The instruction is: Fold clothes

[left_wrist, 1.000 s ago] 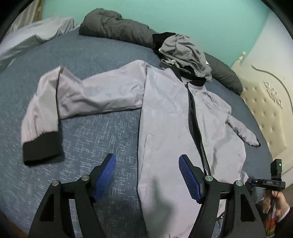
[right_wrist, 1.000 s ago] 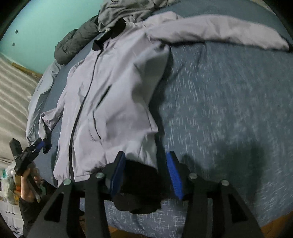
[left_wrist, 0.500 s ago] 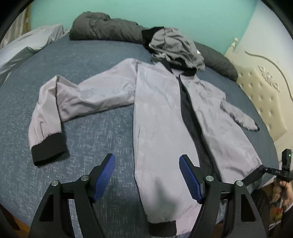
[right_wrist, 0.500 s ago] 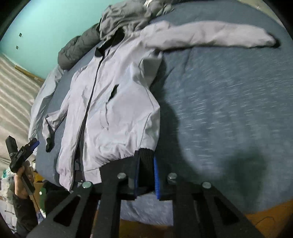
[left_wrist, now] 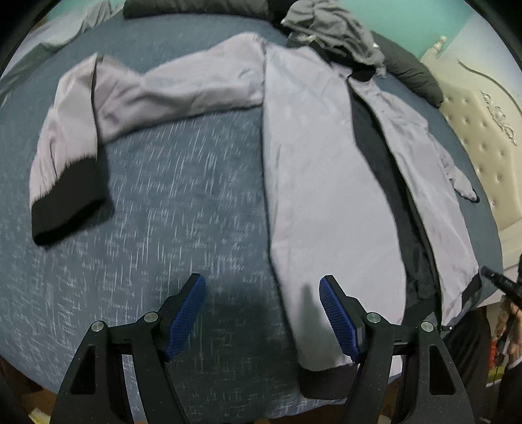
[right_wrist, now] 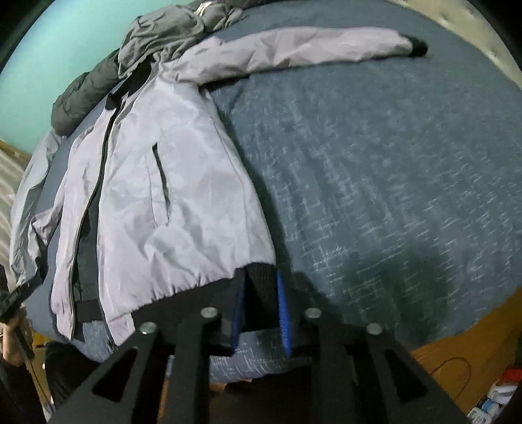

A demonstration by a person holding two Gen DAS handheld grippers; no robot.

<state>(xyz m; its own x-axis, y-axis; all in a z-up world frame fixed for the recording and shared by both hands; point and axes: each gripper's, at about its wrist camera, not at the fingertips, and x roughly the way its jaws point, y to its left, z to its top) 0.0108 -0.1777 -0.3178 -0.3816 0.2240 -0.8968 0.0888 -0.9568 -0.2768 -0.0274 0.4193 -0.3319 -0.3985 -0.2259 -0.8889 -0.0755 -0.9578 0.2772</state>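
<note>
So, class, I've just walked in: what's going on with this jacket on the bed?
A person with a gripper in each hand is folding a light grey jacket spread open on a blue bed. The right gripper has the jacket's black hem band between its jaws, which are opening slightly. The left gripper hangs open over the jacket's other bottom corner, holding nothing.

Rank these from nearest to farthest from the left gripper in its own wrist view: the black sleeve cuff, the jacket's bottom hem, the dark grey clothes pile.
1. jacket's bottom hem, beside the right-hand finger.
2. black sleeve cuff, far left.
3. dark grey clothes pile, top, past the collar.
</note>
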